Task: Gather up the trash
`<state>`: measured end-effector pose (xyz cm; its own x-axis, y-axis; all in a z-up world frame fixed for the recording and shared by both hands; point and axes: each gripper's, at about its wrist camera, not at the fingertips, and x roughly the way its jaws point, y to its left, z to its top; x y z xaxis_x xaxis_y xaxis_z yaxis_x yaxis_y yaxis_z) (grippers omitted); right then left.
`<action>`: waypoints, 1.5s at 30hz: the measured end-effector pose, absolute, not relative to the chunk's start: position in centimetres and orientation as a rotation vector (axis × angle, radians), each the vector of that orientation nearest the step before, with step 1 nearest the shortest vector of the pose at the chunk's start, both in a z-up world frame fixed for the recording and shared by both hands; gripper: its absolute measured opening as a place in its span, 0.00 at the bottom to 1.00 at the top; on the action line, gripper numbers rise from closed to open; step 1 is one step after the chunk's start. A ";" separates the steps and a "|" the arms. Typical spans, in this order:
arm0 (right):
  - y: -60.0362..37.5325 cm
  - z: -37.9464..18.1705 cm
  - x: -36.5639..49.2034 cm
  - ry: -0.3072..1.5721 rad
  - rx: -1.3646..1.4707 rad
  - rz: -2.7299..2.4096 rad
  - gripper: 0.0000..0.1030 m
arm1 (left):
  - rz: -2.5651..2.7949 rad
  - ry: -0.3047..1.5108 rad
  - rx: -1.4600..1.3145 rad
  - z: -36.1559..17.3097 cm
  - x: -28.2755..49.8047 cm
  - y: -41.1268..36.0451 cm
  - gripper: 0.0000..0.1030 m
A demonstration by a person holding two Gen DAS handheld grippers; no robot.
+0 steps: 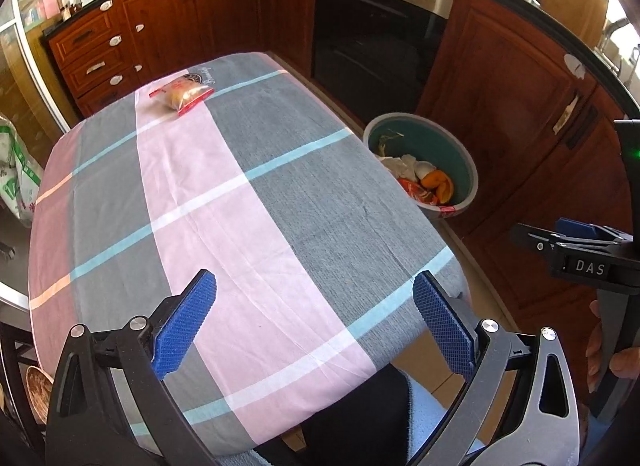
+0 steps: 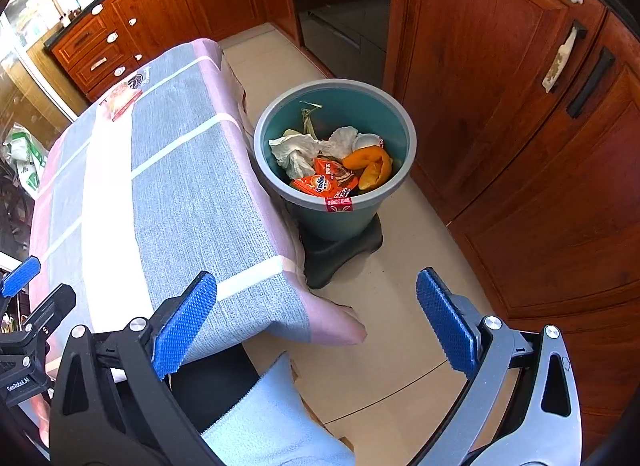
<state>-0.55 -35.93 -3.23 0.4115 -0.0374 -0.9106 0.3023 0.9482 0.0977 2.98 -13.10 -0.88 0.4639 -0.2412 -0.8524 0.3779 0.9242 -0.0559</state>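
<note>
A red and clear snack packet [image 1: 182,96] lies at the far end of the checked tablecloth [image 1: 248,225]; it also shows in the right wrist view [image 2: 121,99]. A teal bin [image 2: 334,157] stands on the floor to the right of the table, holding tissues, orange peel and orange wrappers; it also shows in the left wrist view [image 1: 424,163]. My left gripper [image 1: 314,326] is open and empty above the table's near end. My right gripper [image 2: 316,322] is open and empty over the table's near right corner and the floor, short of the bin.
Wooden cabinets [image 2: 520,113] and a built-in oven [image 1: 380,37] run along the far and right sides. A black stand [image 2: 340,254] sits under the bin. A plastic bag [image 1: 20,169] is at the left. A blue cloth [image 2: 272,418] lies below the grippers.
</note>
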 end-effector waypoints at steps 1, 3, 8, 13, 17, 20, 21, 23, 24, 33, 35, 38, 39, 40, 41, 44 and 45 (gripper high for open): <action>-35.8 -3.3 -0.5 1.131 0.263 -0.217 0.93 | -0.384 1.019 0.145 -0.9 3.0 -13.0 0.96; -35.8 -3.3 -0.4 1.134 0.262 -0.216 0.93 | -0.396 1.015 0.138 -0.9 3.0 -12.9 0.96; -35.8 -3.4 -0.2 1.137 0.259 -0.217 0.93 | -0.410 0.994 0.138 -0.7 2.9 -12.9 0.96; -35.9 -3.5 -0.1 1.139 0.254 -0.226 0.93 | -0.407 0.997 0.154 -0.9 2.8 -13.1 0.96; -35.9 -3.8 0.0 1.154 0.246 -0.244 0.93 | -0.406 1.004 0.162 -1.2 2.8 -13.3 0.96; -36.0 -4.1 0.1 1.164 0.241 -0.247 0.93 | -0.407 1.009 0.161 -1.4 2.9 -13.4 0.96; -36.0 -4.1 0.1 1.165 0.238 -0.250 0.93 | -0.405 1.010 0.160 -1.4 2.9 -13.4 0.96; -36.0 -4.2 0.2 1.168 0.239 -0.250 0.93 | -0.403 1.012 0.159 -1.5 3.0 -13.4 0.96; -36.1 -4.2 0.2 1.168 0.239 -0.251 0.93 | -0.403 1.014 0.157 -1.6 3.0 -13.4 0.96; -36.3 -4.8 0.6 1.185 0.242 -0.252 0.93 | -0.400 1.030 0.157 -2.3 3.2 -13.6 0.96; -36.4 -4.9 0.6 1.189 0.241 -0.254 0.93 | -0.398 1.029 0.158 -2.3 3.3 -13.7 0.96; -36.3 -5.1 0.6 1.190 0.242 -0.256 0.93 | -0.399 1.032 0.156 -2.4 3.3 -13.7 0.96; -36.3 -5.2 0.6 1.191 0.242 -0.258 0.93 | -0.398 1.034 0.155 -2.4 3.3 -13.7 0.96; -36.3 -5.2 0.6 1.192 0.243 -0.258 0.93 | -0.398 1.035 0.154 -2.5 3.3 -13.7 0.96; -36.3 -5.2 0.7 1.192 0.244 -0.258 0.93 | -0.398 1.036 0.154 -2.5 3.4 -13.7 0.96; -36.2 -5.2 0.7 1.194 0.241 -0.258 0.93 | -0.397 1.039 0.150 -2.7 3.4 -13.6 0.96; -36.3 -5.3 0.8 1.195 0.240 -0.257 0.93 | -0.397 1.040 0.150 -2.7 3.5 -13.6 0.96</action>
<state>0.75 -36.26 -5.29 0.3444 -0.0697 -0.9362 0.3215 0.9457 0.0479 3.45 -13.61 -2.68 0.4432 -0.2484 -0.8613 0.3888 0.9190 -0.0649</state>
